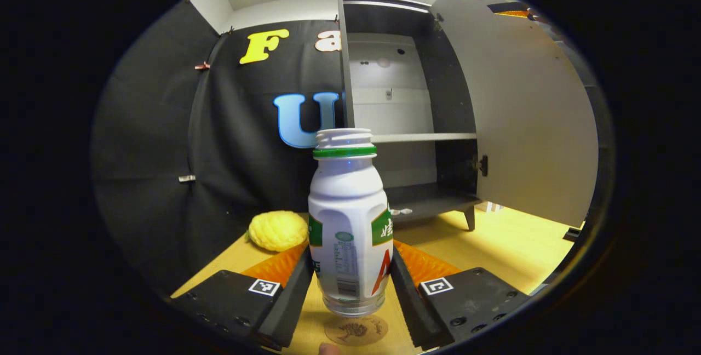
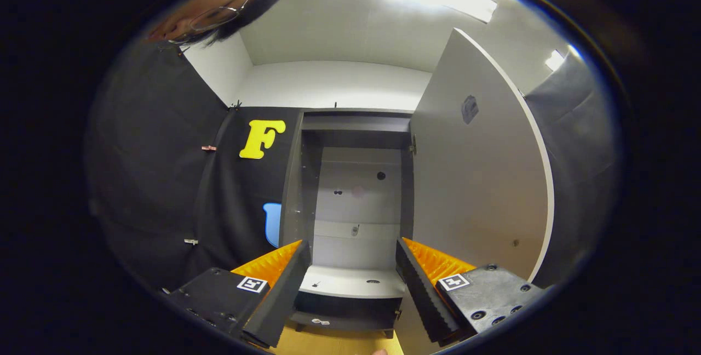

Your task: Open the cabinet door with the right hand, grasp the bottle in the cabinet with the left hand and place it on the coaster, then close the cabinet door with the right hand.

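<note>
Bottle, clamped upright in the left gripper, hangs above the coaster near the tabletop's front edge; lowering comes next. The right gripper gapes, empty.

Bottle label: large red "A" readable; remaining print too small to read.

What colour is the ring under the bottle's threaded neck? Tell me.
Green, on the white bottle; clearest in the left gripper view.
</note>
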{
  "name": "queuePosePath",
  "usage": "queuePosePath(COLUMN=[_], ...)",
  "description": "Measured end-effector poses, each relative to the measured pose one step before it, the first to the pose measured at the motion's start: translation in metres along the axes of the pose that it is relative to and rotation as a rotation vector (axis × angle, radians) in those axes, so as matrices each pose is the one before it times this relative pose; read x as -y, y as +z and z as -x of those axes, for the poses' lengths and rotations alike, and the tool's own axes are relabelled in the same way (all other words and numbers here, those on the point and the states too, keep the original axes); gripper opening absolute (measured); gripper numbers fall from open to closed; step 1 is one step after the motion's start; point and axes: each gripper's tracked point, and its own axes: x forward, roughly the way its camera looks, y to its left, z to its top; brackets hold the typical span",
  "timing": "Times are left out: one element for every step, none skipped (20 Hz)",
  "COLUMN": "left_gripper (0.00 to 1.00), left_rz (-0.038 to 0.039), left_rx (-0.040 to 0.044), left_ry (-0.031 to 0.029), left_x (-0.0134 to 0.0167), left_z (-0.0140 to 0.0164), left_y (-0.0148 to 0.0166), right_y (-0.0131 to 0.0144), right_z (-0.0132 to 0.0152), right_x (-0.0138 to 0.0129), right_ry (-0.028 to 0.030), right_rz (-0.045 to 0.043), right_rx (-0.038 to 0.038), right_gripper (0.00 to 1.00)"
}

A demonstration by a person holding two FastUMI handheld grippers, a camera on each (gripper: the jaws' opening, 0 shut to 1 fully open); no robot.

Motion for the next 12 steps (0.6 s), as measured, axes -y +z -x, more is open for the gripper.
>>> queuePosePath(left_gripper=[0.78, 0.78, 0.78, 0.78, 0.78, 0.78, 0.78, 0.79, 0.78, 0.78, 0.79, 0.79], left_rz=[0.0121, 0.00738, -0.00592, -0.00883, -0.00876, -0.00143, 0.00462, 0.00629, 0.00873, 0.00205, -0.00653, -0.0041], left_rx=[-0.00524, 0.00244, 0.00174, -0.00136, -0.00358, -0.00354, -0.00086, -0.00515, -0.00214, -0.00368, -0.00546, -0.00279], left_ry=[-0.00745, -0.01127, -0.01018, -0.00704, -0.00405, 0.00406, 0.00297, 0.00568, -0.00268, 0.00145, 0.00728, 0.00606], left_x=[0.00105, 0.00045, 0.00161, 0.00011, -0.0008, -0.00224, -0.0014, -0.00136, 0.00056, -0.0001, -0.00118, -0.0002], left_z=[0.00197, 0.00019, -0.00071, -0.00209, -0.00263, -0.0023, -0.00353, -0.00204, -0.00089, -0.00075, 0.00027, -0.00107], left_y=[-0.00824, -0.00729, -0.00849, -0.00755, -0.00921, -0.00682, -0.00739, -0.00571, -0.00642, -0.00539, -0.00439, -0.00283], right_y=[-0.0015, -0.00085, -0.00052, -0.00103, 0.00047, 0.00099, 0.0017, 0.00031, -0.00112, -0.0014, -0.0019, -0.0017], right_z=[0.00047, 0.00085, 0.00079, 0.00023, 0.0011, 0.00062, 0.00084, 0.00028, 0.00063, -0.00007, 0.00031, -0.00066], right_x=[-0.00133, -0.00047, 0.00222, 0.0018, 0.00074, 0.00088, -0.00046, 0.00073, 0.00289, 0.00054, 0.00066, -0.00106], right_ry=[-0.00107, 0.00015, -0.0041, -0.00522, -0.00264, -0.00191, -0.00042, -0.00588, -0.0046, -0.00181, -0.00027, 0.00425], right_rz=[0.00087, 0.0062, 0.00787, 0.00911, 0.00797, 0.00536, 0.00313, 0.00641, 0.00639, 0.00903, 0.01093, 0.01], right_rx=[-0.00471, -0.00372, -0.00609, -0.00681, -0.00258, -0.00198, -0.00241, -0.00463, -0.00649, -0.0053, -0.00604, -0.00486], right_gripper=[0.97, 1.0, 0.97, 0.97, 0.97, 1.0, 0.97, 0.97, 0.97, 0.97, 0.97, 0.97])
